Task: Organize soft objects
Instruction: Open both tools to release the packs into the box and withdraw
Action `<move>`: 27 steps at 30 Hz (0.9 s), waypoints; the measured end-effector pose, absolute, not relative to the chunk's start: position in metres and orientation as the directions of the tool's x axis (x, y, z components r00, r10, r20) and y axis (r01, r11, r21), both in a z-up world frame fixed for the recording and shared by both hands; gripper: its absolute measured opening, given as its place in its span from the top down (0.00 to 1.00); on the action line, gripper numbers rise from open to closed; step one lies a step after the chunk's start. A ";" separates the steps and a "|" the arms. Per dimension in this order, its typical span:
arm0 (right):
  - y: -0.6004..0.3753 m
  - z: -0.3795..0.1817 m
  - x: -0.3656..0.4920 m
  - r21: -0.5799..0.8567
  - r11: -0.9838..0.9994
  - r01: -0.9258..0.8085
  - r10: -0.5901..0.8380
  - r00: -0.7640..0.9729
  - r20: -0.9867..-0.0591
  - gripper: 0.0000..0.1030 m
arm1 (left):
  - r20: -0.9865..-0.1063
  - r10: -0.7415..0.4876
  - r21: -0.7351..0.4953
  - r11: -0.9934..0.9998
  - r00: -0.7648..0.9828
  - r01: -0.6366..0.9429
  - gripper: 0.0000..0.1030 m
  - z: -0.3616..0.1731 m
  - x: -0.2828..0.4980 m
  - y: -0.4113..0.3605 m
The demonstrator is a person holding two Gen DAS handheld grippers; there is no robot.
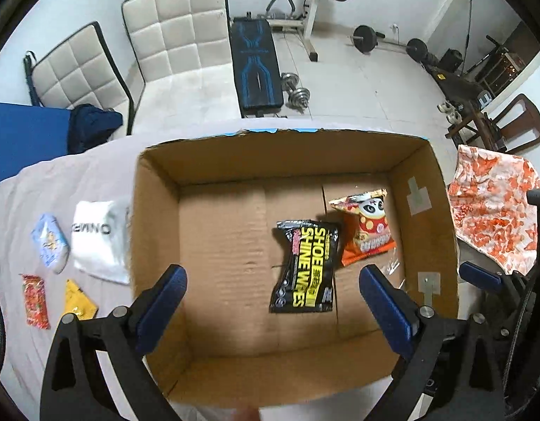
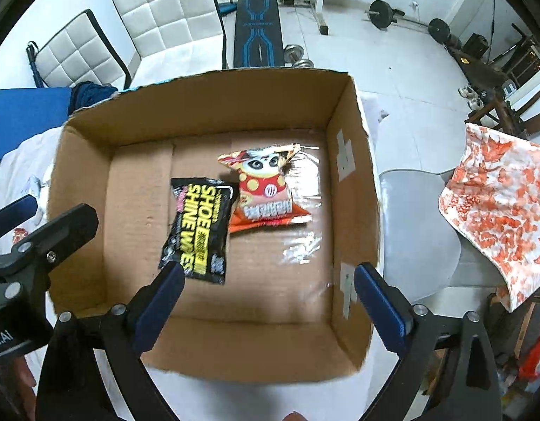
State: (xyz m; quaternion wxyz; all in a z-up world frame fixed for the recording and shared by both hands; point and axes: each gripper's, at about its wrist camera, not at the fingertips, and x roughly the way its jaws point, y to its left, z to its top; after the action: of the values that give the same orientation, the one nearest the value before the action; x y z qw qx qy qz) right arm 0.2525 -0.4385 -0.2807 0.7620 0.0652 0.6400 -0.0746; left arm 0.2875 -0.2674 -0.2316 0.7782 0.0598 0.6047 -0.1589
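Soft packets: we find two, the shoe-wipes pack (image 1: 306,266) and panda snack bag (image 1: 366,228), inside the cardboard box (image 1: 157,210); four lie left of it. Both grippers' jaws gape, empty.

The right gripper (image 2: 268,294) is hovering with its blue fingers spread wide over the near part of an open cardboard box (image 2: 84,161), holding nothing. On the box floor a black shoe shine wipes pack (image 2: 200,231) is lying just left of, and touching, an orange panda snack bag (image 2: 266,189). The left gripper (image 2: 28,231) is showing at the left edge, while an orange-and-white floral cloth (image 2: 498,207) is hanging at the right.
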 end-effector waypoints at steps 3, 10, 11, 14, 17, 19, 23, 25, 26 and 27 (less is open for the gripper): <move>-0.439 -0.266 0.238 0.009 0.979 0.205 -0.031 0.192 -0.981 0.04 | -0.954 -0.169 -0.083 0.943 0.248 0.323 0.02 -0.219 0.273 -0.265; -0.435 -0.232 0.203 0.003 0.976 0.216 -0.050 0.239 -0.970 0.04 | -0.943 -0.186 -0.095 0.946 0.278 0.311 0.02 -0.197 0.242 -0.258; -0.436 -0.228 0.199 0.003 0.976 0.219 -0.051 0.244 -0.968 0.04 | -0.941 -0.194 -0.104 0.946 0.279 0.306 0.02 -0.194 0.239 -0.257; -0.438 -0.212 0.186 -0.002 0.973 0.229 -0.063 0.261 -0.963 0.04 | -0.935 -0.213 -0.124 0.945 0.282 0.304 0.02 -0.183 0.228 -0.255; -0.438 -0.198 0.176 -0.009 0.970 0.242 -0.078 0.276 -0.958 0.04 | -0.931 -0.227 -0.134 0.941 0.287 0.310 0.02 -0.174 0.219 -0.256; -0.437 -0.190 0.172 -0.009 0.968 0.253 -0.083 0.286 -0.955 0.04 | -0.926 -0.239 -0.142 0.938 0.291 0.317 0.02 -0.170 0.214 -0.255; -0.428 -0.178 0.169 -0.001 0.964 0.266 -0.082 0.293 -0.952 0.04 | -0.915 -0.267 -0.164 0.931 0.301 0.327 0.02 -0.159 0.209 -0.249; -0.418 -0.173 0.170 -0.001 0.963 0.270 -0.084 0.297 -0.951 0.04 | -0.909 -0.278 -0.172 0.928 0.309 0.330 0.02 -0.153 0.210 -0.242; -0.413 -0.171 0.171 0.000 0.963 0.270 -0.084 0.299 -0.951 0.04 | -0.906 -0.286 -0.179 0.927 0.311 0.331 0.02 -0.150 0.210 -0.236; -0.405 -0.169 0.172 0.006 0.963 0.270 -0.078 0.301 -0.950 0.04 | -0.904 -0.292 -0.185 0.926 0.313 0.330 0.02 -0.147 0.211 -0.229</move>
State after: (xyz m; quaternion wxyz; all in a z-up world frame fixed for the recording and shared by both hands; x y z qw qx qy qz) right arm 0.1722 -0.4051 -0.1688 0.8024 0.0823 0.5811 -0.1085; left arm 0.2107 -0.2292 -0.1467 0.8100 0.0169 0.5538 -0.1921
